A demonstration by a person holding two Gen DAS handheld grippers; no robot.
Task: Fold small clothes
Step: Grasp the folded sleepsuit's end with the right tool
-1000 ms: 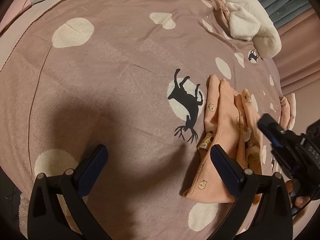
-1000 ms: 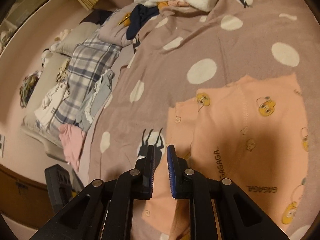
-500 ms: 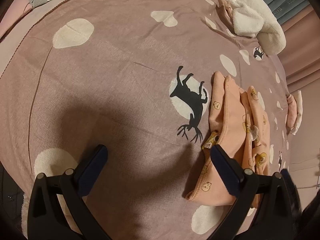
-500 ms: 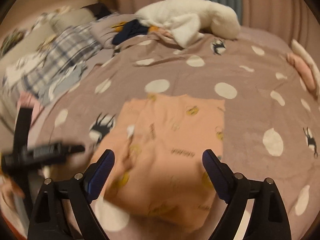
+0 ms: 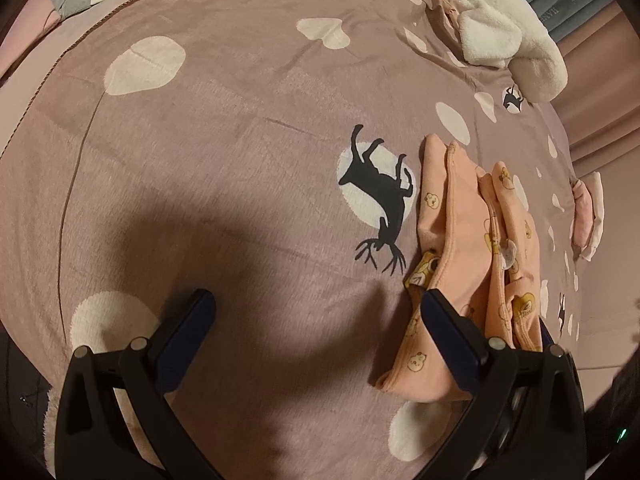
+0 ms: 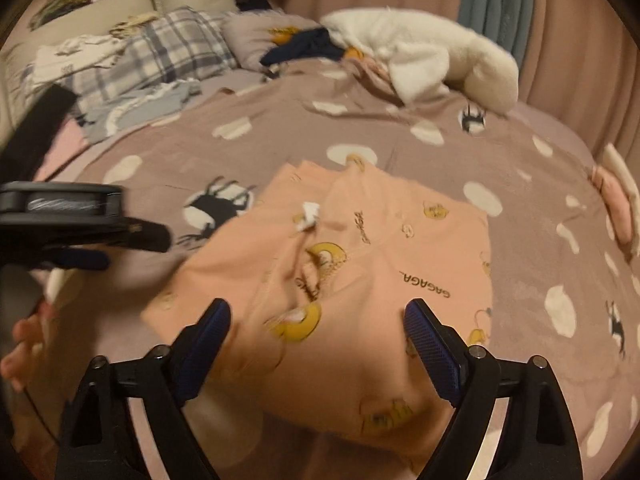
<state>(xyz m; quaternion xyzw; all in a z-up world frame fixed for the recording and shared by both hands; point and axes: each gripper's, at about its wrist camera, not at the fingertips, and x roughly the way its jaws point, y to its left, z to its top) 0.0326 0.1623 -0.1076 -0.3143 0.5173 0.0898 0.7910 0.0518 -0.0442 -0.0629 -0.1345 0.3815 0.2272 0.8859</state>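
The peach garment [image 6: 360, 280], printed with yellow cartoon figures and dark lettering, lies folded over itself on the bed cover [image 5: 240, 160]. In the right wrist view it spreads out just ahead of and between the fingers of the right gripper [image 6: 316, 340], which are spread wide and grasp nothing; both blue pads hang above the cloth. A small white tag [image 6: 310, 216] shows near the garment's far part, beyond the fingers.

In the left wrist view the same garment [image 5: 460, 248] appears as a narrow, layered strip, its near end beside and partly behind the right-hand finger of the left gripper [image 5: 316, 336]. This gripper's fingers are also released, wide apart, with only bed cover between them. Whether the finger touches the cloth is hard to say from here.

A black deer print [image 5: 380, 204] on a white spot sits ahead of the left fingers, just beside the garment. Far beyond lies a white fluffy blanket [image 6: 432, 56], and to the far left of the right fingers a plaid pillow [image 6: 168, 56].
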